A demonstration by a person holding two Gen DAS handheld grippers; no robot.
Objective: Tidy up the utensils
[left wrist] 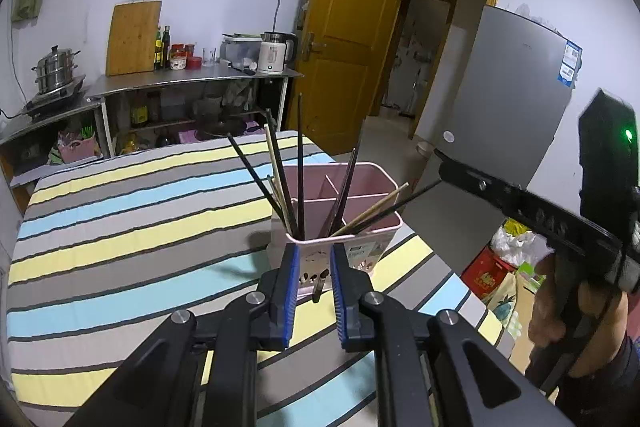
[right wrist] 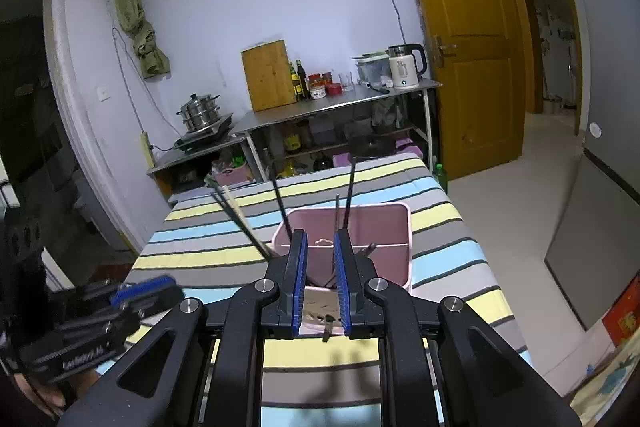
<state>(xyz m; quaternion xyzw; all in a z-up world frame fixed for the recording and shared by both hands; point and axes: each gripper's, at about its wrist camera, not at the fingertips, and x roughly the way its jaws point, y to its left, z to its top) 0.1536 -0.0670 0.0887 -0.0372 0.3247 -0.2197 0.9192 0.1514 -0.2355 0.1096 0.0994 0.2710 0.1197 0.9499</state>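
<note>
Two grippers face the pink utensil holder standing on the striped table. The left gripper hovers level just before its near wall, blue pads parted, holding nothing. The right gripper hangs above its near rim, likewise parted and empty. Dark and pale chopsticks lean inside the holder. Its front sticker's writing is unreadable.

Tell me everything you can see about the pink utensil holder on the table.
The pink utensil holder is a rectangular bin that looks like plastic, split by inner dividers into compartments, with printed pictures on its near wall. It stands upright on the striped tablecloth, near the table's right edge. Dark and pale chopsticks lean out of its near compartment, fanning both ways. Neither gripper touches it.
</note>
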